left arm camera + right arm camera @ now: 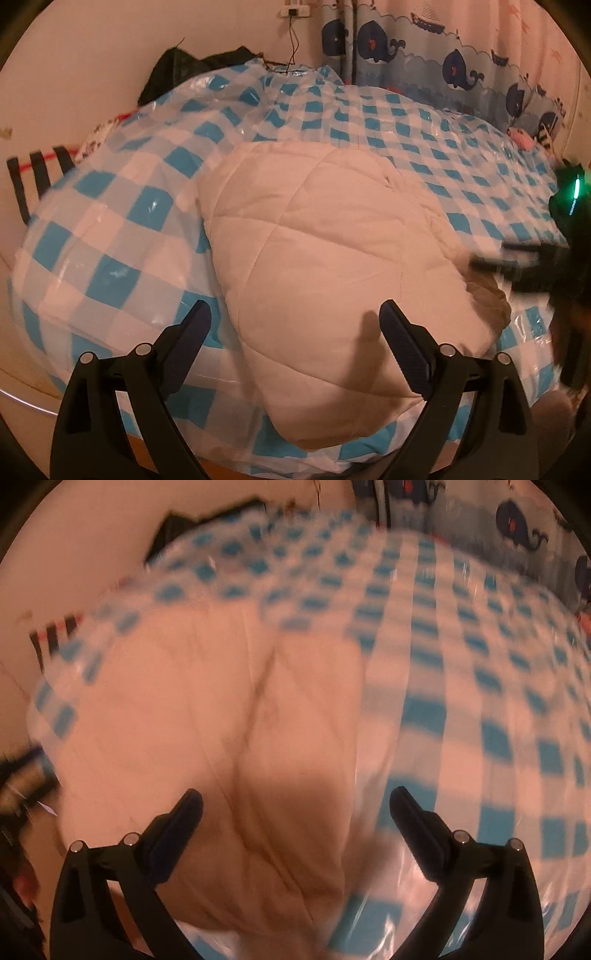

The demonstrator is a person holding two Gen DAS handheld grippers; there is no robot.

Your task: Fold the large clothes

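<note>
A white quilted garment [325, 258] lies folded in a thick bundle on the bed's blue-and-white checked plastic sheet [110, 229]. My left gripper [295, 314] is open and empty, its fingers spread just above the bundle's near edge. My right gripper [295, 805] is open and empty over the same garment [221, 720], which looks blurred in the right wrist view. The right gripper also shows in the left wrist view [517, 262] as a blurred dark shape at the bundle's right end.
The checked sheet [480, 664] covers the bed. A whale-print curtain [443, 55] hangs behind it. A dark cloth [195, 70] lies at the far left by the wall. A striped item [37, 177] sits at the left edge.
</note>
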